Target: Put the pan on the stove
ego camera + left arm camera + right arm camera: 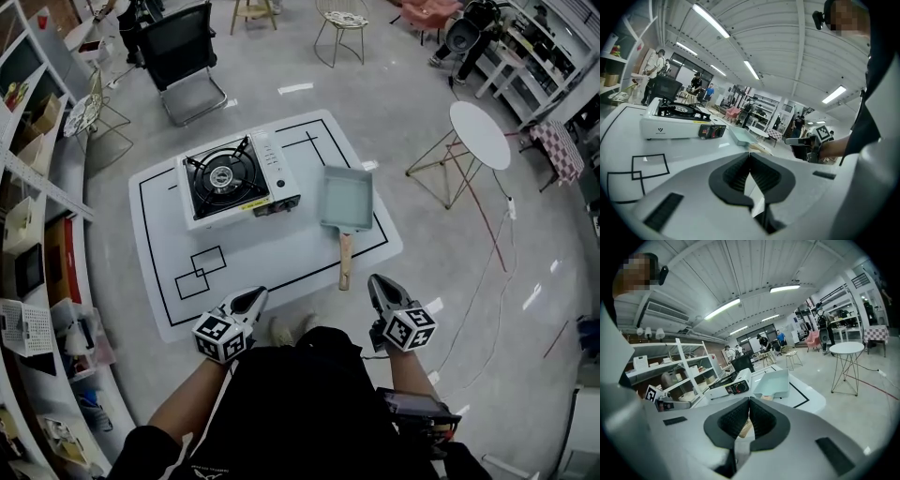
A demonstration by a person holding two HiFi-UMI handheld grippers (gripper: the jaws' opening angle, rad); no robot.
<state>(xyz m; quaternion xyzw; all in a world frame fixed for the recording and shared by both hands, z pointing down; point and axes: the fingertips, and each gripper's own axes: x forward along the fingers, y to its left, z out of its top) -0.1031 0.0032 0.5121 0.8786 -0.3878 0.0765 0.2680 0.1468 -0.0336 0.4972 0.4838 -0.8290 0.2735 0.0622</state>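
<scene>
The left tool (255, 296) has its 2 jaws closed tip to tip with nothing between them, and it hangs over the near edge of the worktop (281, 255). The right tool (376, 280) is likewise closed and empty, near the worktop's near right corner, just right of the end of the wooden handle (345, 260) and not touching it. That handle belongs to the pan (348, 195), a pale rectangular one that lies flat by the right edge of the worktop, handle pointing toward the near edge. The stove (236, 180), a white single-burner unit with its black burner (224, 174) bare, stands toward the far edge near the middle, just left of the pan and apart from it. Black lines mark rectangles on the worktop. Beyond its right edge stands a round white side table (480, 134).
</scene>
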